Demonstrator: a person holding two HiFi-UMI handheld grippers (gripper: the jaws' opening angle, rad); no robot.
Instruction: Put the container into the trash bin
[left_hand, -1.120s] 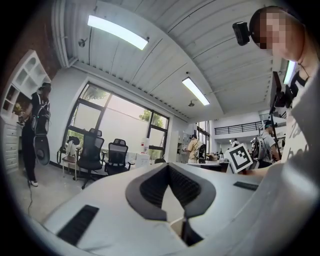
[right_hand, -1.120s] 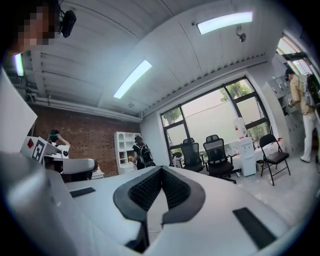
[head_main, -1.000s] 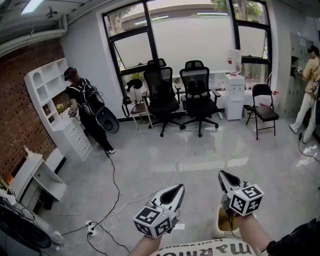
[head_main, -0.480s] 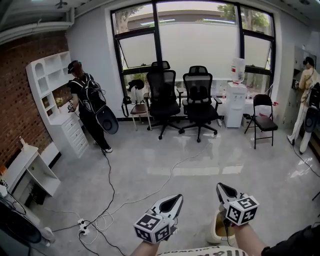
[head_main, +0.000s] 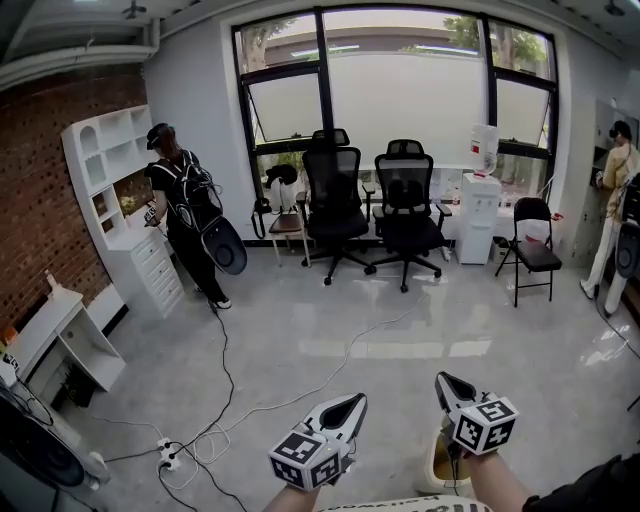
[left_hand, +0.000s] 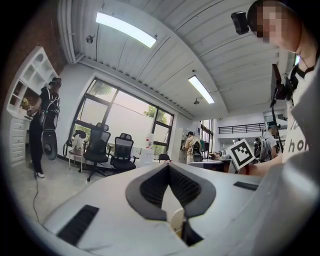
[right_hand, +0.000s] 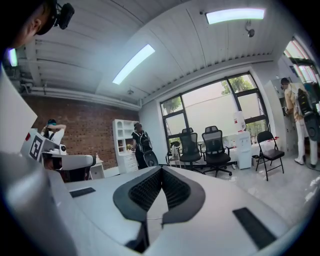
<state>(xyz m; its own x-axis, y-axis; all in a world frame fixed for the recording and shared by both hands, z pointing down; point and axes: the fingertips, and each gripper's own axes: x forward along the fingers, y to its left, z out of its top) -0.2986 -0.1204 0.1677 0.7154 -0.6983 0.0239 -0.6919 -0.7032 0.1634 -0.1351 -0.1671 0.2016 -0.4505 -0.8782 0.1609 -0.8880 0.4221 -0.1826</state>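
In the head view both grippers show at the bottom, held over the grey floor and pointing away from me. My left gripper (head_main: 357, 399) is shut with nothing between its jaws; its own view shows the tips met (left_hand: 167, 165). My right gripper (head_main: 441, 378) is also shut and empty, its tips together (right_hand: 161, 168). A cream round bin (head_main: 437, 468) stands on the floor just under the right gripper, partly hidden by it. I see no container in any view.
Two black office chairs (head_main: 335, 205) (head_main: 407, 207), a water dispenser (head_main: 480, 203) and a folding chair (head_main: 531, 250) stand by the window. A person in black (head_main: 185, 215) is at the white shelf (head_main: 112, 200). Cables (head_main: 228, 395) and a power strip (head_main: 164, 456) lie on the floor at the left.
Both grippers have sunk a little in the view and stayed shut. The head view has shifted slightly.
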